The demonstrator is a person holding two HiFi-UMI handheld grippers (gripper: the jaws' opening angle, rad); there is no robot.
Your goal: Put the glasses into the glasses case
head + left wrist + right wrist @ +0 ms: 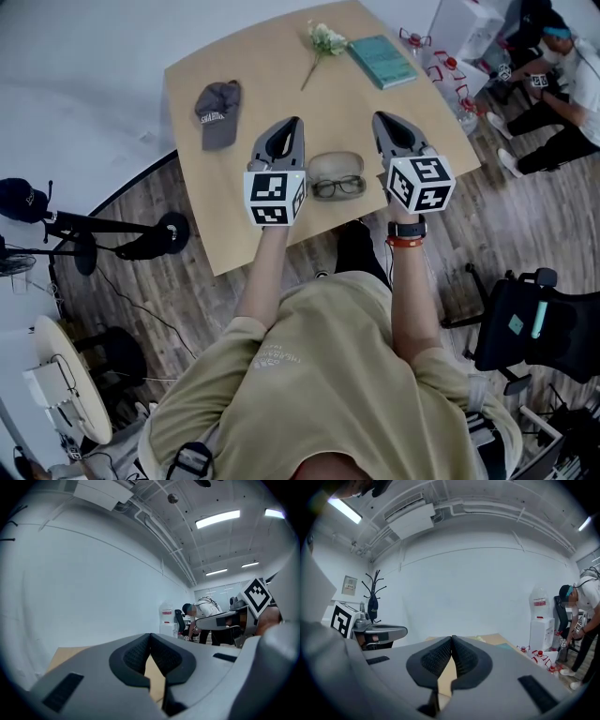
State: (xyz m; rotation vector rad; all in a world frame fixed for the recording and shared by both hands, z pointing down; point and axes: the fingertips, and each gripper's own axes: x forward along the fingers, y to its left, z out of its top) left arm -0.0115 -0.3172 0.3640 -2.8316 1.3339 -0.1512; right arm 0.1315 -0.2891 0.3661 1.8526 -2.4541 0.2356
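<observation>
Dark-framed glasses [338,187] lie on the wooden table [244,234], at the near edge of a beige oval glasses case [335,166]; whether they rest in it I cannot tell. Both grippers are held level above the table, one on each side of the case. My left gripper [292,123] is to the case's left, my right gripper [379,119] to its right. The left gripper [150,635] has its jaws shut with nothing between them. The right gripper [452,638] is likewise shut and empty. Neither gripper view shows the glasses or the case.
A grey cap [218,111] lies at the table's left, a flower sprig [322,42] and a teal book [382,60] at the far edge. Water bottles [441,66] and a crouching person [562,84] are beyond the table's right. An office chair [534,323] stands at the near right.
</observation>
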